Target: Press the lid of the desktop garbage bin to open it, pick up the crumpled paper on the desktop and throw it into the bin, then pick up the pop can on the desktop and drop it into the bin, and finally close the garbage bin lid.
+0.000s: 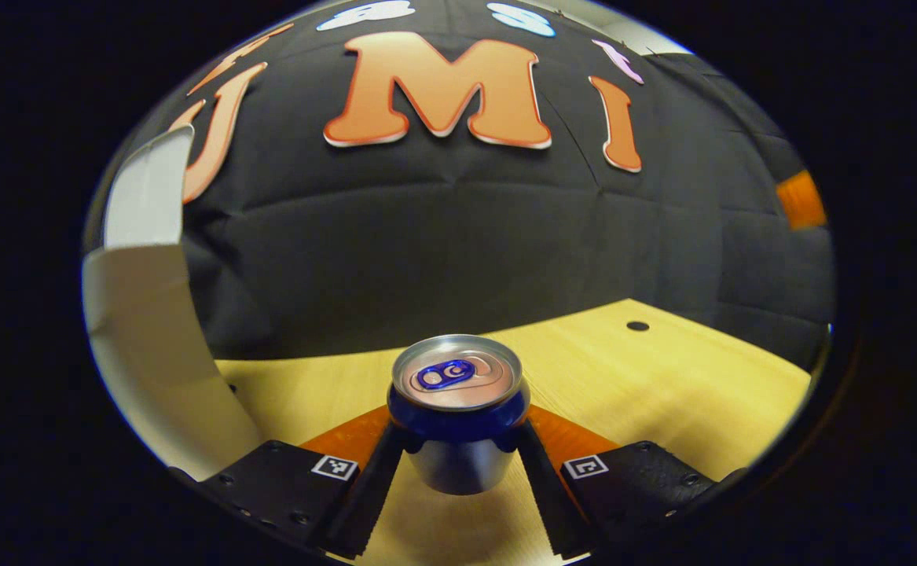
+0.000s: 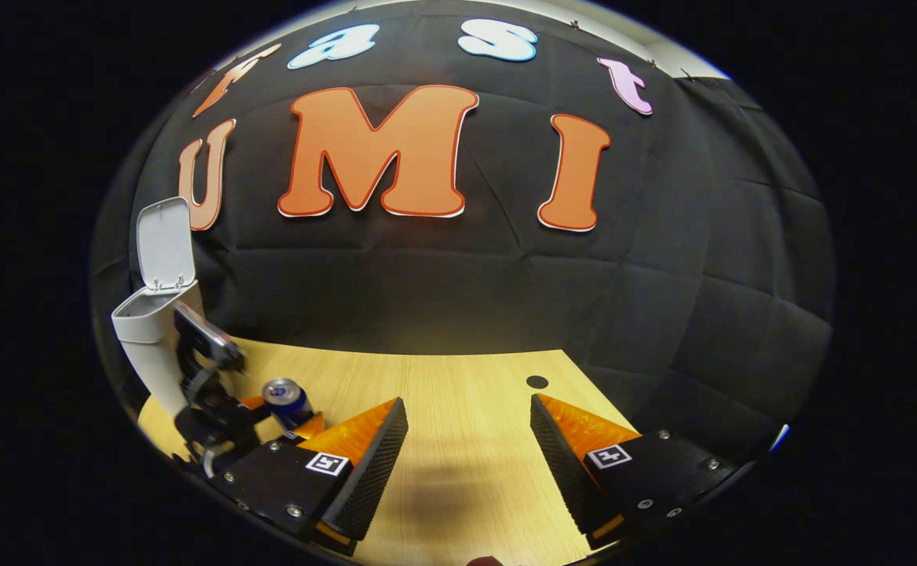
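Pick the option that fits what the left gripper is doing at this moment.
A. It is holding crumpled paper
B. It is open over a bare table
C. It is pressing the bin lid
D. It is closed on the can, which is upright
D: in the left gripper view both fingers of the left gripper press the sides of the can, which stands upright with its top showing; the bin stands nearby, lid up.

In the left gripper view the bin (image 1: 152,338) at nine o'clock is cut off by the edge. In the right gripper view, the far tool (image 2: 214,409) hides the pop can's (image 2: 287,399) lower body.
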{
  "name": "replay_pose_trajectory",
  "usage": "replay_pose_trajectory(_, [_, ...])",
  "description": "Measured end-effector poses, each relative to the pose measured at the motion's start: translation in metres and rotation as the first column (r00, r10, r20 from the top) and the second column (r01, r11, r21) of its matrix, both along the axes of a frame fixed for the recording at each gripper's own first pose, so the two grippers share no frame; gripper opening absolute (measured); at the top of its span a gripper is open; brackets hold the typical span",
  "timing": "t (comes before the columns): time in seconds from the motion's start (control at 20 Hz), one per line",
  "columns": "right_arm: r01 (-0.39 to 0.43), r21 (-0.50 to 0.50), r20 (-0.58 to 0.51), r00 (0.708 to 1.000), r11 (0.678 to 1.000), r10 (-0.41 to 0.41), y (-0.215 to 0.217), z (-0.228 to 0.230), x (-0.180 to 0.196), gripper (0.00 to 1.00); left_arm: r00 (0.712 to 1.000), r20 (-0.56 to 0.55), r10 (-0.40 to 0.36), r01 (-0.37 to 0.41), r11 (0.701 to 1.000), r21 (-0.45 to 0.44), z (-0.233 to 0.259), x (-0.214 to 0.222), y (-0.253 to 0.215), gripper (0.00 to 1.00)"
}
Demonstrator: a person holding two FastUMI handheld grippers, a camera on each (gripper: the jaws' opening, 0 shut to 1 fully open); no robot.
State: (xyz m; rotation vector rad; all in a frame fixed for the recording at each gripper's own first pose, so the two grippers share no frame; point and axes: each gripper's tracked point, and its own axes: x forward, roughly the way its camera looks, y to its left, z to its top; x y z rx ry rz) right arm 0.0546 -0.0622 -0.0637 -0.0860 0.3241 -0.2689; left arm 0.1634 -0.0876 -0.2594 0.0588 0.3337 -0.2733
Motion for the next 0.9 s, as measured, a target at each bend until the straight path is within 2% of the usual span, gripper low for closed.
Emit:
replay_pose_trajectory(0.1, [-0.013, 0.004, -0.001, 1.000, 1.000, 0.013, 0.004, -0.001, 0.011, 0.94, 0.999, 0.023, 0.042, -0.041, 0.999, -0.026, 0.048, -0.007, 0.030, 0.80])
replay_pose_trajectory(0.2, [-0.032, 0.027, 0.010, 0.999, 0.999, 0.031, 0.008, 0.003, 0.013, 0.94, 0.994, 0.036, 0.105, -0.105, 0.994, -0.018, 0.091, -0.009, 0.069, 0.79])
replay_pose_trajectory(0.3, [-0.050, 0.031, 0.021, 0.999, 0.998, 0.050, 0.013, 0.007, 0.016, 0.94, 0.982, 0.050, 0.182, -0.179, 0.983, -0.050, 0.135, -0.014, 0.109, 0.79])
replay_pose_trajectory(0.4, [-0.070, 0.029, 0.042, 0.997, 0.997, 0.069, 0.017, 0.012, 0.018, 0.94, 0.961, 0.051, 0.270, -0.266, 0.961, -0.078, 0.175, -0.015, 0.163, 0.79])
replay_pose_trajectory(0.5, [-0.085, 0.035, 0.056, 0.995, 0.996, 0.083, 0.022, 0.016, 0.020, 0.94, 0.932, 0.086, 0.351, -0.346, 0.936, -0.064, 0.207, -0.006, 0.218, 0.80])
replay_pose_trajectory(0.75, [-0.092, 0.060, 0.068, 0.994, 0.994, 0.088, 0.034, 0.011, 0.019, 0.94, 0.874, 0.111, 0.472, -0.469, 0.881, -0.057, 0.203, 0.033, 0.317, 0.79])
replay_pose_trajectory(0.9, [-0.093, 0.057, 0.067, 0.994, 0.994, 0.089, 0.040, 0.012, 0.019, 0.94, 0.863, 0.116, 0.492, -0.490, 0.870, -0.042, 0.186, 0.044, 0.343, 0.79])
